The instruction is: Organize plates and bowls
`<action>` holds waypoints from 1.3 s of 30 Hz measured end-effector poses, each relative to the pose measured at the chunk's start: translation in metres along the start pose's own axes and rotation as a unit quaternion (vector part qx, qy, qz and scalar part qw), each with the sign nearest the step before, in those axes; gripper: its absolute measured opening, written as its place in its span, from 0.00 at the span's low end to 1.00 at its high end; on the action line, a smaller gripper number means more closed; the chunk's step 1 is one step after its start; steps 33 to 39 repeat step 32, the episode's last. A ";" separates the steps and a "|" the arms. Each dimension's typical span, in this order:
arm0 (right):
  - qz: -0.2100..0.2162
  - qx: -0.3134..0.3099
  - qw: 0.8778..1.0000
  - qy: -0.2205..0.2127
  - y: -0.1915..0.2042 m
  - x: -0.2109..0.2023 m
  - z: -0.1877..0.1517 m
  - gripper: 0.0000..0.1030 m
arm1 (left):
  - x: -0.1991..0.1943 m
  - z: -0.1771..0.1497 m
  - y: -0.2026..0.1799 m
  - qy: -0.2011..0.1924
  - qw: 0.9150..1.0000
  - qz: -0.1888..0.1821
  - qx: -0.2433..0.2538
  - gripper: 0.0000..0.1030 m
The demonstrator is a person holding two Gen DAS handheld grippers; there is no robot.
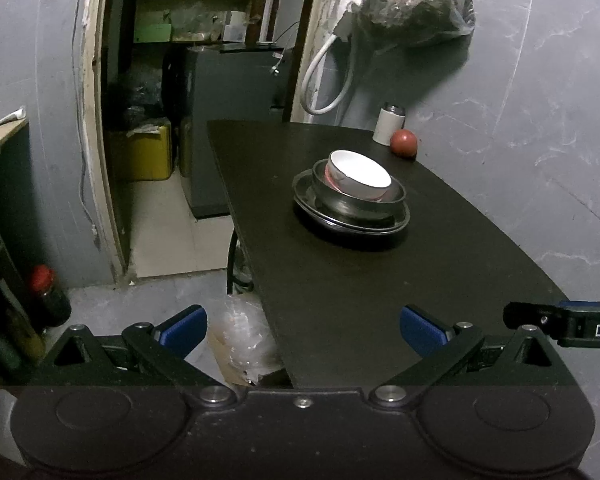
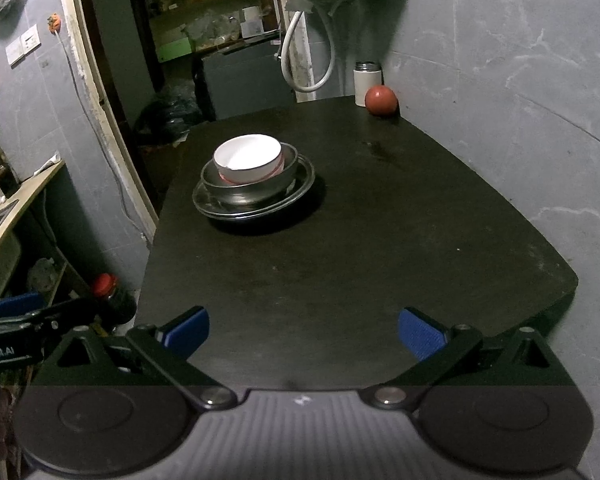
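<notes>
Dark surface fills most of both views, wall on the right and far sides, open doorway with cluttered shelves at far left.

Stack sits mid-surface toward the far left: metal plates at the bottom, metal bowl nested on them, white bowl on top, tilted against the metal bowl's rim. Widest at the base, so it's stable and takes 1 footprint. Looks like the organizing is largely done.

Left gripper and right gripper both hover at the near edge, well apart from the stack, jaws apart, holding nothing.

White canister and a red round fruit, side by side in the far right corner against the wall, not part of the stack.
</notes>
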State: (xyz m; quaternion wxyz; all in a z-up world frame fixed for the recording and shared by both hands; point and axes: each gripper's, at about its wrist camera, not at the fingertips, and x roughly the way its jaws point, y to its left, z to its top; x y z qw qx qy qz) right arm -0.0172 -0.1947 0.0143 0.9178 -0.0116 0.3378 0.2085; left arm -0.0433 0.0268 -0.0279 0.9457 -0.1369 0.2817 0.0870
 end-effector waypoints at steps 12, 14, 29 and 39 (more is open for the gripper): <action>-0.002 0.005 1.000 -0.002 -0.011 0.001 0.000 1.00 | 0.004 0.001 -0.012 -0.002 1.000 -0.028 0.008 0.99; -0.001 0.005 1.000 -0.002 -0.011 0.001 0.000 1.00 | 0.003 0.001 -0.011 -0.006 0.999 -0.039 0.004 0.98; -0.002 0.008 1.000 0.004 -0.015 0.006 0.002 1.00 | 0.007 0.003 -0.016 -0.014 0.999 -0.049 0.006 0.98; -0.002 0.007 1.000 0.006 -0.014 0.008 0.003 1.00 | 0.010 0.004 -0.015 -0.011 0.999 -0.048 0.005 0.98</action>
